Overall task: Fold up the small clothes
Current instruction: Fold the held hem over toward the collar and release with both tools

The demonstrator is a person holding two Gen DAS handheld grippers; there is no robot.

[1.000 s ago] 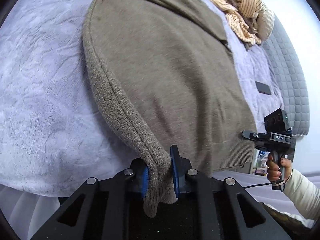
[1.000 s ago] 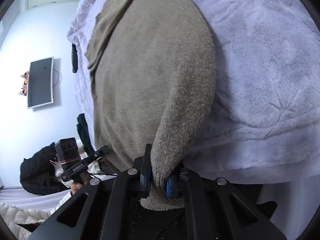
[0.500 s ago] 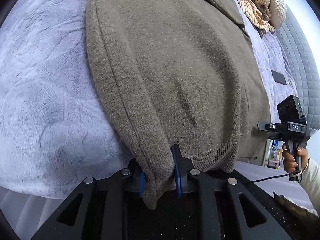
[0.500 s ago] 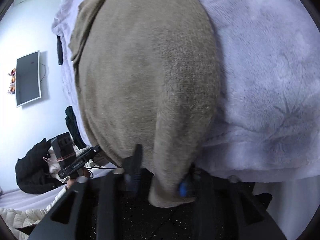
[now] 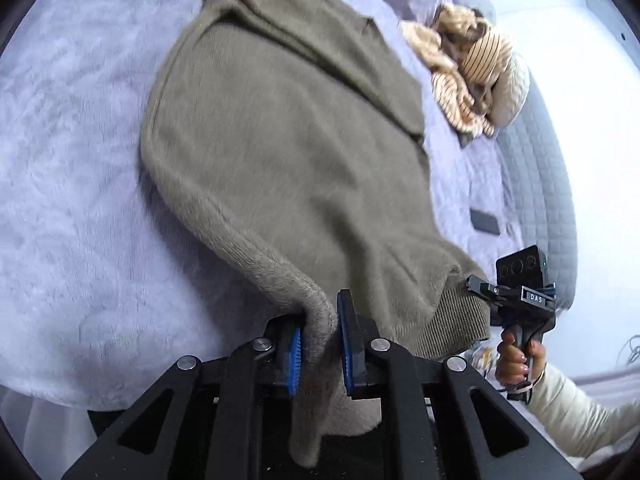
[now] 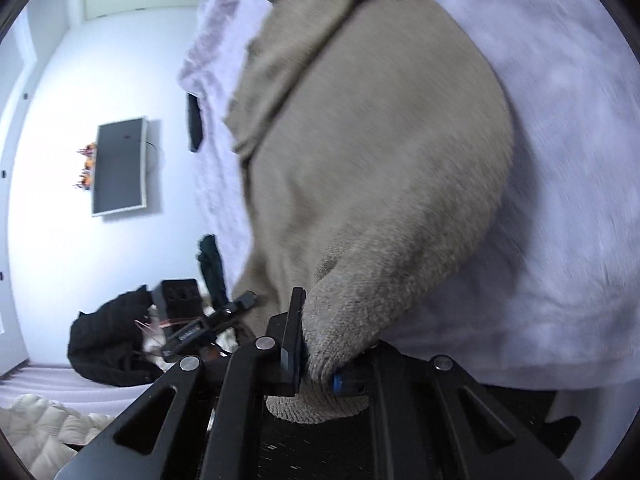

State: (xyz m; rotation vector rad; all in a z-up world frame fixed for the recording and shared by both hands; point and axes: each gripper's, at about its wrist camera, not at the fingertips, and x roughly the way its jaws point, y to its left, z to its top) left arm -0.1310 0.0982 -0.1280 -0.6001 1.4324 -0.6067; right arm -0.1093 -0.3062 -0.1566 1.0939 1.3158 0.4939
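Note:
An olive-brown knit sweater [image 5: 288, 152] lies spread on a lavender fleece blanket [image 5: 72, 200]. My left gripper [image 5: 320, 344] is shut on the sweater's hem corner at the near edge; cloth hangs down between its blue pads. My right gripper [image 6: 316, 356] is shut on the other hem corner of the sweater [image 6: 372, 160], with ribbed cloth bunched between its fingers. The right gripper also shows in the left wrist view [image 5: 480, 292], at the ribbed hem. The far part of the sweater is folded over.
A striped beige pile of clothes [image 5: 468, 80] lies at the far right of the bed, beside a grey quilted headboard [image 5: 544, 184]. A dark phone [image 5: 485, 222] lies on the blanket. A black garment [image 6: 108, 344] and a wall screen [image 6: 118, 166] are off the bed.
Both grippers have pulled back toward the bed's near edge with the hem corners held. The sweater now stretches away and lies lower; more blanket and the striped pile show.

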